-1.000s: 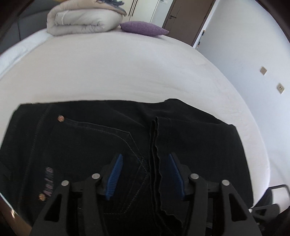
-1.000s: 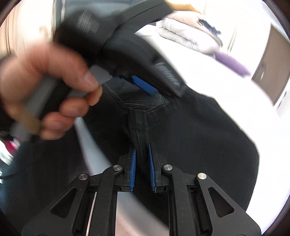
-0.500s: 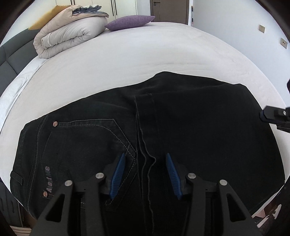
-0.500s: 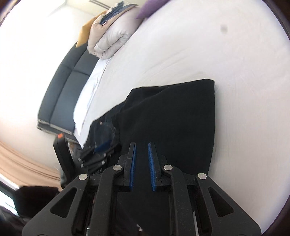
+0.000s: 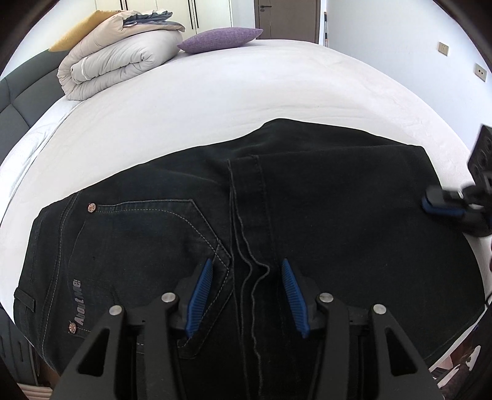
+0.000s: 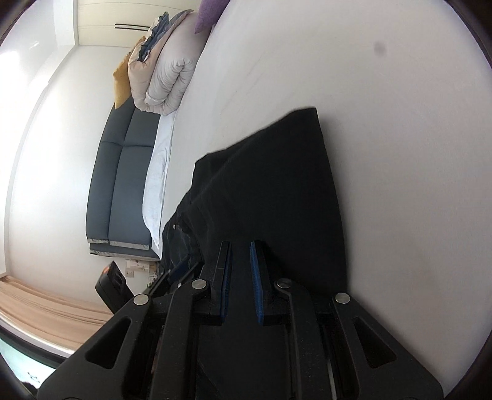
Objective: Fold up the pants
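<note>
Left gripper (image 5: 247,297): blue pads spread wide, nothing held between them; poised above the centre seam of the pants (image 5: 338,234), one pad just beside the stitched back pocket (image 5: 147,243), the other over plain dark cloth on the far side of the seam.

Right gripper (image 6: 239,281): pads set to a narrow gap; whether cloth is caught between them, cannot tell; tips over the dark fabric near its edge; also visible at the right edge of the left wrist view (image 5: 442,207), at the side of the pants.

Pants: black denim, spread flat on the white bed (image 5: 246,101), near its front edge; waistband and pocket rivets to the left, folded edge to the right; in the right wrist view (image 6: 276,184) seen as a dark slab running away from the fingers, straight edge against white sheet.

Beyond the pants: bare sheet; rolled beige duvet (image 5: 120,61) at the head of the bed; purple cushion (image 5: 220,38) just beside it; dark padded headboard (image 6: 123,184) behind; brown door (image 5: 287,17) in the far wall.
</note>
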Motion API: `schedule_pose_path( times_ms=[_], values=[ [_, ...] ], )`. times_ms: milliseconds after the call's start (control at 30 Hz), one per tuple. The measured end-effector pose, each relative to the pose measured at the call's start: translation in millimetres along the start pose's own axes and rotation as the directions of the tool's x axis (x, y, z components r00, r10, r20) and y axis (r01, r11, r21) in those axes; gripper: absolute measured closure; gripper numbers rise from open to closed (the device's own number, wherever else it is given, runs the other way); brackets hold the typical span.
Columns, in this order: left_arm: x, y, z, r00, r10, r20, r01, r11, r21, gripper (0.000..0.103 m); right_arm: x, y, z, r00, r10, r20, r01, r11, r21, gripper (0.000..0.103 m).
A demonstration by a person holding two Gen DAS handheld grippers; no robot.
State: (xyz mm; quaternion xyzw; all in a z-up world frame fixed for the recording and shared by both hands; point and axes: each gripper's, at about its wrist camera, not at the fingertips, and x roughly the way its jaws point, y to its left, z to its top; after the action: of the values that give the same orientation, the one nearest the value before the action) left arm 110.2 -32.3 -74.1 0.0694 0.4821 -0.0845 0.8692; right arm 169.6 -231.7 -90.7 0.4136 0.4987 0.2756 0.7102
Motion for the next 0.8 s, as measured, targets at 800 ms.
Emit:
schedule_pose_path(
  times_ms=[800],
  values=[
    [-105, 212, -130, 0.915, -0.016, 0.404, 0.342, 0.563, -0.752, 0.044, -4, 5, -105, 0.999, 0.015, -0.047, -0.014, 1.0, 0.016, 0.091]
  ],
)
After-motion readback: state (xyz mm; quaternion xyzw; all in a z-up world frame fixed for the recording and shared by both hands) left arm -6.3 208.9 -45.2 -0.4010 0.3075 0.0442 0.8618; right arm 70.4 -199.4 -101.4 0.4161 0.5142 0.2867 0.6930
